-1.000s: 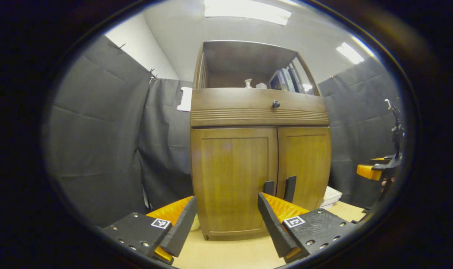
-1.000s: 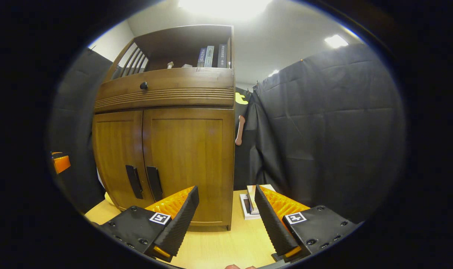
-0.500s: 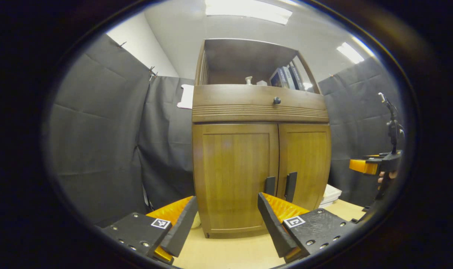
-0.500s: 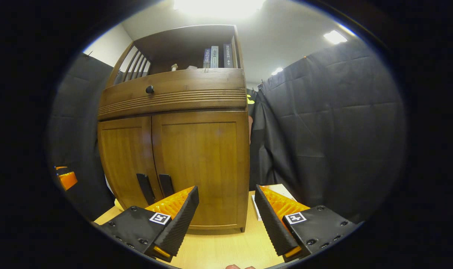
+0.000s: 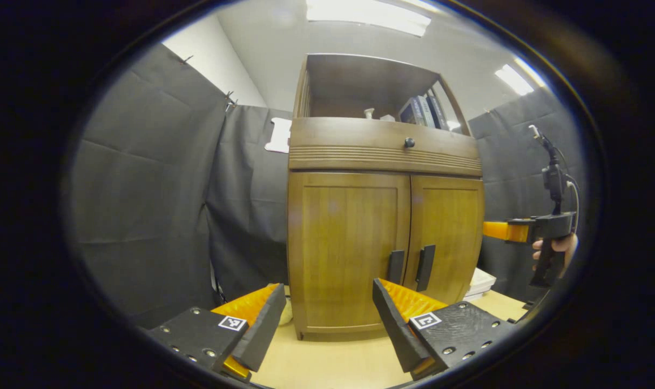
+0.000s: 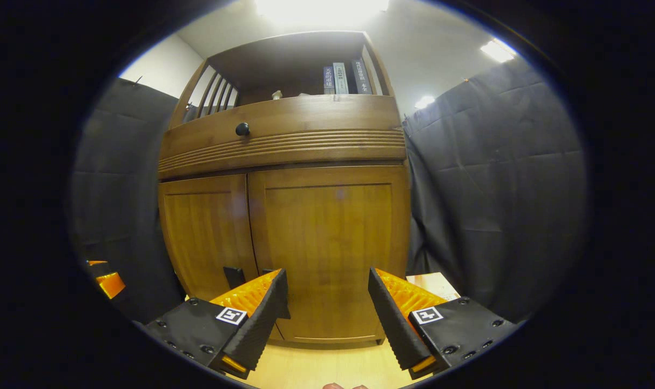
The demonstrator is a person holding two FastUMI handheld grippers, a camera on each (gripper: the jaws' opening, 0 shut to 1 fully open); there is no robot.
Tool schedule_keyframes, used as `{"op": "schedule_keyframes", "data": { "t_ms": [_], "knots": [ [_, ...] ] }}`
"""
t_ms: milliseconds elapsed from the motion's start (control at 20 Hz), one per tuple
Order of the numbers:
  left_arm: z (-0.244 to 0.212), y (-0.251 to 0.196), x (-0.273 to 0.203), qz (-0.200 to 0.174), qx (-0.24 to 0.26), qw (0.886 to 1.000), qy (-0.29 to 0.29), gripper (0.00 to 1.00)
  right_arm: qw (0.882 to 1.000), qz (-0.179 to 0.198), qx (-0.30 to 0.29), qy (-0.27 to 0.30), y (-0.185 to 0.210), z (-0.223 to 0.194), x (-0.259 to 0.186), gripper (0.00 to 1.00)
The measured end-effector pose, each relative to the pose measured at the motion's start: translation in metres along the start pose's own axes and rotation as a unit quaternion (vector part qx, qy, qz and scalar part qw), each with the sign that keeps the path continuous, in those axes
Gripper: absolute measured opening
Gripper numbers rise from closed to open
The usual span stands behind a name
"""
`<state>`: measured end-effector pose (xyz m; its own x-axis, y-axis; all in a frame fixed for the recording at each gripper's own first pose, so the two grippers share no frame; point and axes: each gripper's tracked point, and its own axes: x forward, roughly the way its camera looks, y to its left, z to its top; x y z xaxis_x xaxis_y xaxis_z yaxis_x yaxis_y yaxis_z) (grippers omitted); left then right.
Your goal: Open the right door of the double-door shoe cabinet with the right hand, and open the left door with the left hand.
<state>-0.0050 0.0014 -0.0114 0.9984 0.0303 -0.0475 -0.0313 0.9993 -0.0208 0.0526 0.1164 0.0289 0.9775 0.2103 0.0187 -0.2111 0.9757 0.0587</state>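
Your left gripper (image 5: 327, 302) is spread wide with nothing between its fingers, and it sits low over the table (image 5: 332, 367) in front of the cabinet (image 5: 384, 156). In the left gripper view the cabinet stands upright on the table, both doors flush with its front. The left door (image 5: 346, 243) fills the space straight ahead of your fingers, and the right door (image 5: 448, 232) lies past it toward the right. Two dark vertical handles sit side by side at the seam: the left handle (image 5: 396, 266) and the right handle (image 5: 425, 267), both just above your right-hand finger. Neither is touched.

In that same view your right gripper (image 5: 508, 231) shows at the far right, level, pointing toward the cabinet's right edge, held by a hand (image 5: 556, 246). You cannot tell from there how its fingers stand.

In the right gripper view, the right gripper (image 6: 327, 302) is also spread, empty, close before the right door (image 6: 330, 243). The left door (image 6: 206, 232) lies to the left. One handle (image 6: 233, 276) peeks out just above the left finger; the other is mostly hidden behind that finger. The left gripper (image 6: 108, 281) shows at the far left edge.

A drawer knob (image 6: 242, 129) sits above the doors, and books (image 6: 340, 78) stand on the open shelf on top.
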Motion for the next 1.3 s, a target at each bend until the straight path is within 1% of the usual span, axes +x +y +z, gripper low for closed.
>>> {"op": "schedule_keyframes", "data": {
  "t_ms": [50,100,150,300,350,400,450,500,600,750,800,850,950,1000,1050,1100,1200,1300],
  "knots": [
    [-0.001,0.001,0.001,0.006,-0.001,1.0,0.0,0.92,1.0,0.005,-0.001,0.001,0.006,-0.003,0.007,0.95],
    [-0.001,0.003,0.002,0.011,-0.003,1.0,0.0,0.95,1.0,0.011,-0.003,0.004,0.012,-0.007,0.016,0.95],
    [-0.002,0.002,0.003,0.013,-0.005,1.0,0.002,0.95,1.0,0.018,-0.002,0.005,0.019,-0.009,0.023,0.95],
    [-0.006,0.005,0.004,0.02,-0.009,1.0,0.012,0.95,1.0,0.027,-0.003,0.005,0.035,-0.018,0.047,0.95],
    [-0.007,0.005,0.004,0.022,-0.01,1.0,0.016,0.95,1.0,0.029,-0.005,0.006,0.04,-0.021,0.054,0.92],
    [-0.008,0.006,0.005,0.024,-0.01,0.999,0.019,0.95,1.0,0.029,-0.006,0.007,0.043,-0.024,0.06,0.92],
    [-0.009,0.007,0.005,0.026,-0.009,0.999,0.023,0.95,0.999,0.033,-0.006,0.008,0.048,-0.026,0.067,0.95],
    [-0.011,0.008,0.006,0.029,-0.01,0.999,0.027,0.95,0.999,0.037,-0.005,0.014,0.054,-0.029,0.074,0.92],
    [-0.015,0.01,0.005,0.032,-0.014,0.999,0.037,0.95,0.999,0.043,-0.013,0.02,0.064,-0.035,0.087,0.92],
    [-0.016,0.014,0.009,0.038,-0.024,0.998,0.05,0.95,0.998,0.039,-0.028,0.029,0.071,-0.048,0.104,0.92],
    [-0.017,0.012,0.003,0.041,-0.026,0.997,0.052,0.94,0.998,0.039,-0.032,0.033,0.074,-0.054,0.109,0.95],
    [-0.018,0.012,0.003,0.043,-0.028,0.997,0.054,0.94,0.998,0.036,-0.034,0.039,0.075,-0.059,0.114,0.93],
    [-0.02,0.014,0.004,0.049,-0.028,0.997,0.057,0.93,0.998,0.028,-0.034,0.05,0.076,-0.069,0.122,0.95],
    [-0.02,0.015,0.005,0.052,-0.027,0.997,0.058,0.93,0.998,0.024,-0.032,0.057,0.076,-0.074,0.124,0.92],
    [-0.021,0.015,0.005,0.054,-0.027,0.996,0.061,0.93,0.998,0.02,-0.03,0.059,0.076,-0.077,0.127,0.95],
    [-0.022,0.015,0.006,0.056,-0.028,0.996,0.065,0.92,0.998,0.016,-0.03,0.061,0.077,-0.081,0.129,0.92],
    [-0.024,0.014,0.005,0.056,-0.037,0.995,0.075,0.92,0.997,0.011,-0.033,0.066,0.077,-0.086,0.134,0.92],
    [-0.024,0.015,0.006,0.058,-0.045,0.994,0.078,0.95,0.997,0.023,-0.033,0.064,0.085,-0.086,0.133,0.73]
  ]
}}
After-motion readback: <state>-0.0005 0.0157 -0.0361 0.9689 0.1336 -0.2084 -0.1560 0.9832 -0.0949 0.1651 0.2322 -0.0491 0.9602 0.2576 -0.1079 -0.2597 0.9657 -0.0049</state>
